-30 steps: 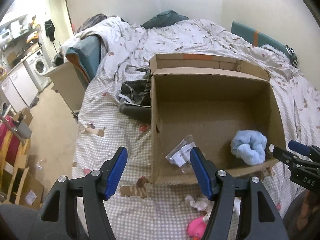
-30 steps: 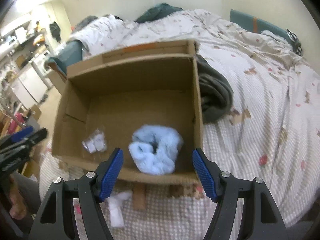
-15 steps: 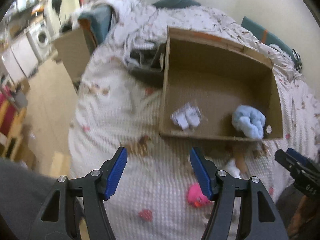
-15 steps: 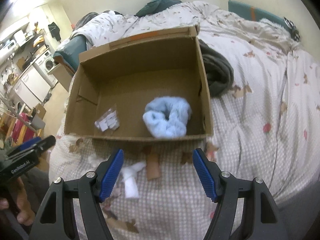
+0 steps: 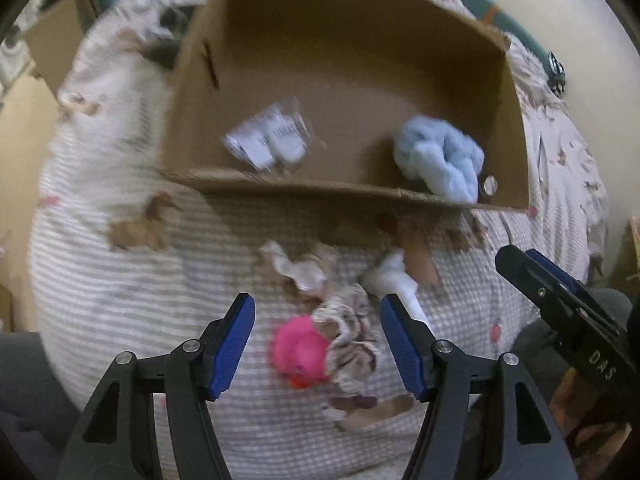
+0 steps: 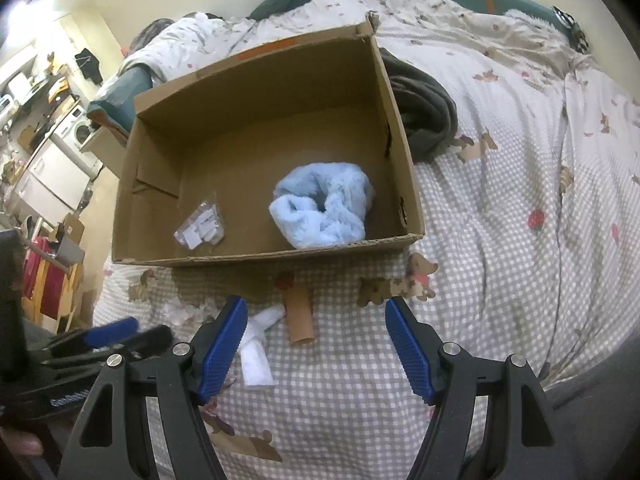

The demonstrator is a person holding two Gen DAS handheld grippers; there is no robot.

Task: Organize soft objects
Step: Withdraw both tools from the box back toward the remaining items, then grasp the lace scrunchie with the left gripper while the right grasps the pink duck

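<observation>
Left gripper (image 5: 316,344) is hovering, jaws apart, empty, over pink toy (image 5: 300,354): likely light, squashy; pinch its middle. Right gripper (image 6: 316,344) is gaping, empty.

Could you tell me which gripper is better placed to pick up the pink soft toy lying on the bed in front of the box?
Left. The left gripper hangs open with the pink soft toy between its fingers.

One cardboard box (image 6: 404,168), one blue fluffy item (image 6: 324,210), one pink toy (image 5: 300,350).
</observation>
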